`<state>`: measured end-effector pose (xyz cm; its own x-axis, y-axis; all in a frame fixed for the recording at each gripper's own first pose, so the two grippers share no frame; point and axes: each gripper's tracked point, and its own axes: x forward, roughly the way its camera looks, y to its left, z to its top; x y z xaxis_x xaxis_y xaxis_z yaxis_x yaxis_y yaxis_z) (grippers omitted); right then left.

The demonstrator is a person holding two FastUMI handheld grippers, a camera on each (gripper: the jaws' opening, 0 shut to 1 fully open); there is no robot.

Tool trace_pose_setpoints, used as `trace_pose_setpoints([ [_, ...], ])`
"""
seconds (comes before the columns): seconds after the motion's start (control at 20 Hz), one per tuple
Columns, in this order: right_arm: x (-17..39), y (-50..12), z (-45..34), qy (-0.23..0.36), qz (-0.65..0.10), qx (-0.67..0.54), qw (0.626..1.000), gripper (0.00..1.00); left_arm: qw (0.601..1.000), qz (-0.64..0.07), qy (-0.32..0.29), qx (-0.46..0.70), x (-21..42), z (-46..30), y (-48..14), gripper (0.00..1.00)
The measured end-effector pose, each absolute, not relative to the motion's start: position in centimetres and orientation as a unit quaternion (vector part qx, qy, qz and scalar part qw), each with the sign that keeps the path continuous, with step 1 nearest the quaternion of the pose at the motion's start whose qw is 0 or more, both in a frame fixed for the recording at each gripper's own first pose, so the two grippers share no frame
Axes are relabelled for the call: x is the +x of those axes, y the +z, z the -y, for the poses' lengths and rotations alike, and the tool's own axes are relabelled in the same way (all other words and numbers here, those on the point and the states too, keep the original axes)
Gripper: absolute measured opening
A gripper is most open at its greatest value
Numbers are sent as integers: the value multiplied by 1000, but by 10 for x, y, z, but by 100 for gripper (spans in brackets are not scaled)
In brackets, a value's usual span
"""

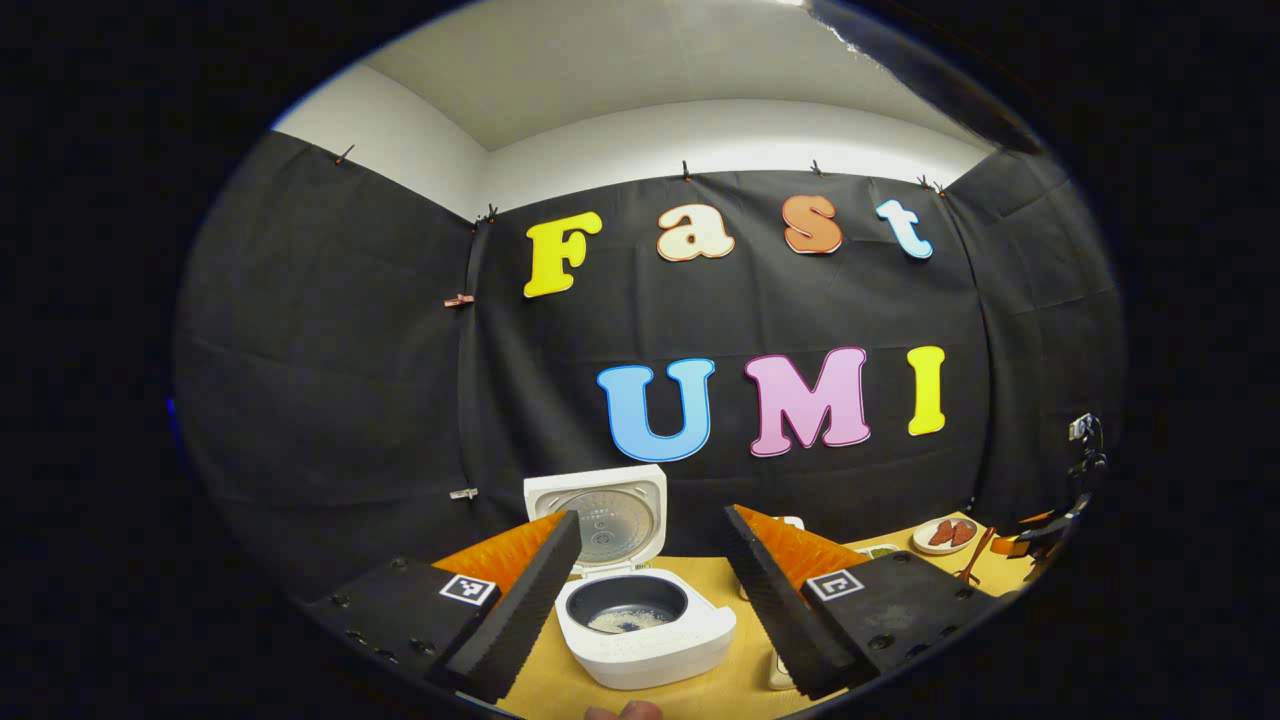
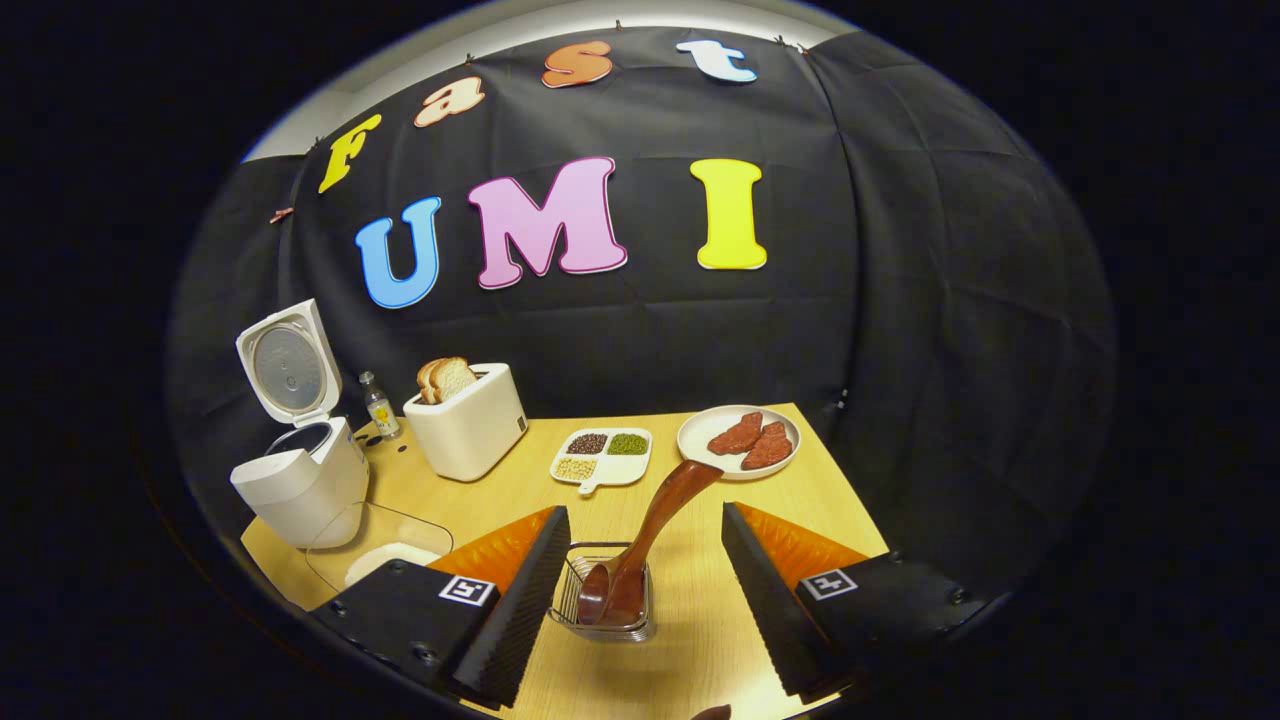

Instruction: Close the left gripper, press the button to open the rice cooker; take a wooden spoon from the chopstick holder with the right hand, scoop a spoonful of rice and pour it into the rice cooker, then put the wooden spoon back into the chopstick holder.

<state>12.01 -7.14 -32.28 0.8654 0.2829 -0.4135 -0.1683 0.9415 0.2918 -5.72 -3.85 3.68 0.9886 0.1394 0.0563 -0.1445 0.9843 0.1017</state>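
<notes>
The wooden spoon (image 2: 650, 530) is being seen in the chopstick holder (image 2: 605, 600) between the gaping right tongs (image 2: 640, 600), handle leaning up-right; left tongs (image 1: 650, 600) are being held apart before the open rice cooker (image 1: 640, 620).

left gripper (image 1: 640, 590) open, right gripper (image 2: 640, 590) open (fingers spread)

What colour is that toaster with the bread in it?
The toaster is cream white, clearest in the right gripper view.

Brown wooden spoon (image 2: 640, 545) stands in wire chopstick holder (image 2: 606, 598); white open-lidded rice cooker (image 2: 295, 470) far left; white toaster (image 2: 468, 425) between, behind.
</notes>
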Motion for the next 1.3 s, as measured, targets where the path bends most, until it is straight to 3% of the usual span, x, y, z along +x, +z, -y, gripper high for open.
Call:
trace_pose_setpoints([
  [0.25, 145, -377, 47, 156, -287, 143, 934, 89, 992, 9, 111, 64, -71, 43, 34, 97],
  [0.35, 150, -391, 38, 168, -304, 152, 925, 76, 990, 4, 124, 70, -77, 41, 33, 97],
  [0.5, 155, -404, 41, 163, -307, 147, 926, 33, 987, -3, 137, 84, -83, 40, 34, 97],
  [0.7, 135, -382, 36, 176, -277, 181, 927, 15, 985, -1, 146, 97, -84, 37, 41, 97],
  [0.8, 132, -378, 37, 178, -272, 177, 929, 9, 984, 2, 148, 95, -84, 37, 43, 97],
  [0.95, 138, -365, 45, 164, -260, 209, 928, 9, 987, 4, 138, 87, -80, 36, 39, 97],
  [1.3, 144, -270, 64, 116, -179, 218, 952, 9, 994, 9, 88, 63, -51, -3, 27, 97],
])
